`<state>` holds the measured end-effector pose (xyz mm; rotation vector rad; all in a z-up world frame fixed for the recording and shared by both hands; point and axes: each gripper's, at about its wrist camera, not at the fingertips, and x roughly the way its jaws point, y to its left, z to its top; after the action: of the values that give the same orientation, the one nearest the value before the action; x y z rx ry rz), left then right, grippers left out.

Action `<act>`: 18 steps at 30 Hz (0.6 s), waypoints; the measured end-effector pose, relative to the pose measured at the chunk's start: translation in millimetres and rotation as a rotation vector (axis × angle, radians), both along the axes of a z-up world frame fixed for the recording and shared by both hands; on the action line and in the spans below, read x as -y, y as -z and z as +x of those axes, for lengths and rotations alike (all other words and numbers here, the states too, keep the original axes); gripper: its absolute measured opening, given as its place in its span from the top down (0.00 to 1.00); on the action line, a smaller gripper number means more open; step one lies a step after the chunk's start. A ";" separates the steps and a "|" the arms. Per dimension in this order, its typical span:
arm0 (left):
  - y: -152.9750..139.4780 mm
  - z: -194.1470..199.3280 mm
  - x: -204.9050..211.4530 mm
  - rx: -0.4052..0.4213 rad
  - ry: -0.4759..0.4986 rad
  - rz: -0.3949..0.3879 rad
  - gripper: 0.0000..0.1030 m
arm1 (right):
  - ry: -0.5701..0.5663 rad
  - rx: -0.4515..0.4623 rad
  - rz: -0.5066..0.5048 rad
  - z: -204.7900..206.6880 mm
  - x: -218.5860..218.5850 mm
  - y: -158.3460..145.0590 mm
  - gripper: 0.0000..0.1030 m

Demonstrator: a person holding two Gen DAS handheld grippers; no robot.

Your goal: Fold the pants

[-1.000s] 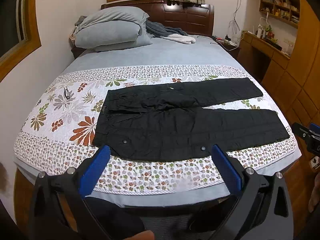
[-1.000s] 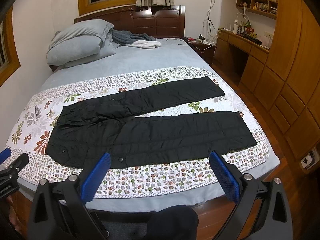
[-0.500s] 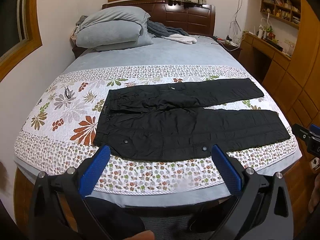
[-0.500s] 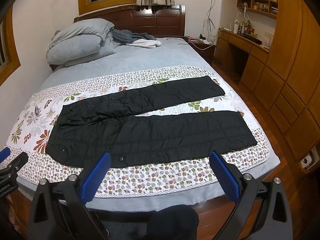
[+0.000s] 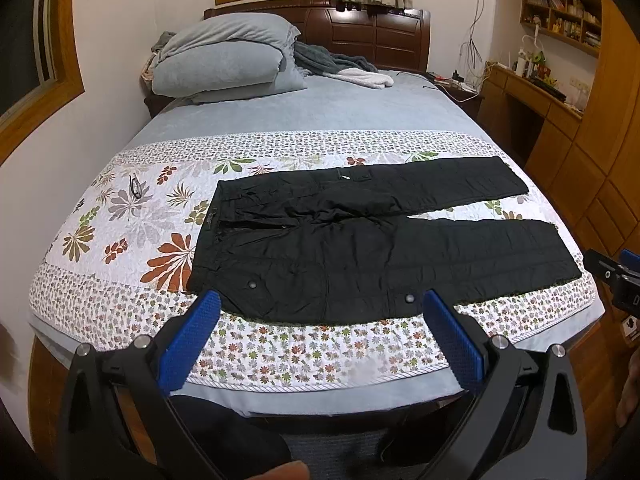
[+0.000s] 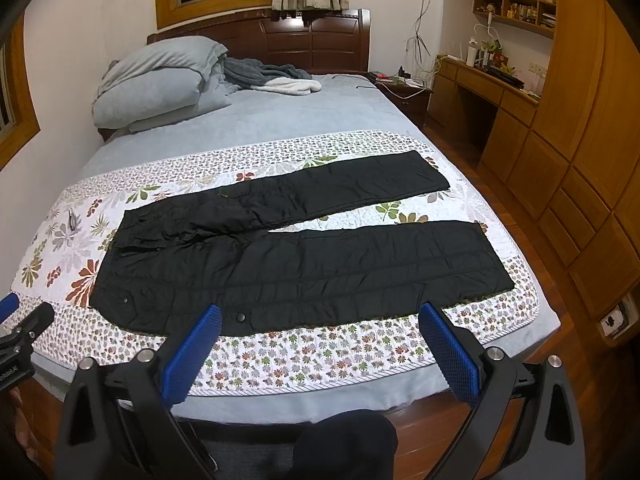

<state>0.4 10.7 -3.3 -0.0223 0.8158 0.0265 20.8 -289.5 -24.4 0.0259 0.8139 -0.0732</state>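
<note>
Black pants (image 5: 360,248) lie flat on a floral quilt (image 5: 132,220) across the bed, waistband to the left, both legs spread apart toward the right. They also show in the right wrist view (image 6: 304,264). My left gripper (image 5: 320,304) is open and empty, held in front of the bed's near edge, short of the pants' near side. My right gripper (image 6: 320,316) is open and empty, likewise held off the near edge. The right gripper's tip shows at the right edge of the left wrist view (image 5: 616,276).
Grey pillows (image 5: 228,60) and a crumpled blanket (image 5: 340,66) lie at the headboard end. Wooden cabinets and a desk (image 6: 560,140) line the right wall beside the bed. A white wall (image 5: 48,168) runs along the bed's left side.
Both grippers have drifted slightly; the view shifted a little toward the bed. The pants have not moved and both grippers stay open.
</note>
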 end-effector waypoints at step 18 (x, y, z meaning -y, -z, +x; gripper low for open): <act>0.6 1.8 5.7 0.003 -0.001 0.007 0.02 | 0.002 -0.002 -0.002 -0.7 1.3 -1.3 0.03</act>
<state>2.2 5.0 -4.0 -0.0162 0.8125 0.0306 20.1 -290.8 -23.1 0.0250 0.8154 -0.0756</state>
